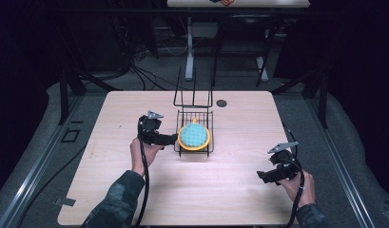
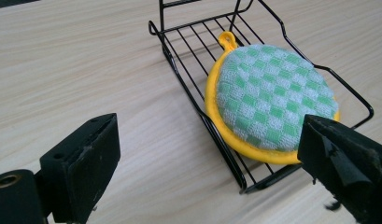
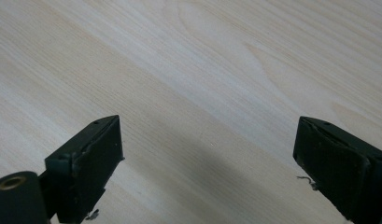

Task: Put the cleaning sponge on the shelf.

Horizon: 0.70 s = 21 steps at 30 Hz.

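A round pot holder (image 1: 194, 136) (image 2: 272, 100) with a green-and-white check top and a yellow rim lies flat in a black wire rack (image 1: 181, 115) (image 2: 179, 56) at the middle of the table. My left gripper (image 1: 172, 139) (image 2: 209, 154) hovers just left of the rack, jaws spread wide with nothing between them. Its right jaw stands in front of the pot holder's near edge in the left gripper view. My right gripper (image 1: 262, 176) (image 3: 209, 158) stays low over bare wood at the right front, jaws wide apart and holding nothing.
The light wooden table (image 1: 239, 128) has a small dark round hole (image 1: 221, 103) behind the rack. The rack's tall wire back (image 1: 193, 97) rises at its far end. Cables trail from both grippers along the person's forearms toward the front edge.
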Each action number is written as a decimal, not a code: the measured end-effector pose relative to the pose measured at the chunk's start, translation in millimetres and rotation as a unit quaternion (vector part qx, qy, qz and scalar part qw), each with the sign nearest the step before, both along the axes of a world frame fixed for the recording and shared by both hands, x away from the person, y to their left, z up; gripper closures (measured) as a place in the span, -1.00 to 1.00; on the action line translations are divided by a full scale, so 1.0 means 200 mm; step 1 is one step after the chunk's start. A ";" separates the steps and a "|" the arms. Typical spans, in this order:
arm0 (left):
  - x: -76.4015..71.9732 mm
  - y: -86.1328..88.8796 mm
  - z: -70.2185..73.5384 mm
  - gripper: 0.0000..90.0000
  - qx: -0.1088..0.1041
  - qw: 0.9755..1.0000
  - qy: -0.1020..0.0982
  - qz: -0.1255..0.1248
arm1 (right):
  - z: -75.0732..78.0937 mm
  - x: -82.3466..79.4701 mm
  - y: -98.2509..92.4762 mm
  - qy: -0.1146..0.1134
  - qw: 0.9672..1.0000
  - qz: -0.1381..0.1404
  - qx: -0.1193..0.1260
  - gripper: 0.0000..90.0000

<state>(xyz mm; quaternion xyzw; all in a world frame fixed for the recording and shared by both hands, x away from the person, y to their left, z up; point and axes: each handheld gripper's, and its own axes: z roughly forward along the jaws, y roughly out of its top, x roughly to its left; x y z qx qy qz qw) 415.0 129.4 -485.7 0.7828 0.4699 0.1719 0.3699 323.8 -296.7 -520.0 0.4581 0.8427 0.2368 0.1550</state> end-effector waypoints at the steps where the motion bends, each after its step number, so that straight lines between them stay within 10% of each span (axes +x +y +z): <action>1: -0.01 0.01 0.01 -0.89 0.005 1.000 0.001 -0.004 | 0.00 0.00 0.00 0.001 1.000 0.000 0.000 -0.83; 21: -0.25 0.25 0.03 -0.99 0.034 0.999 0.007 0.019 | 0.00 0.00 0.01 0.002 1.000 0.004 -0.002 -0.83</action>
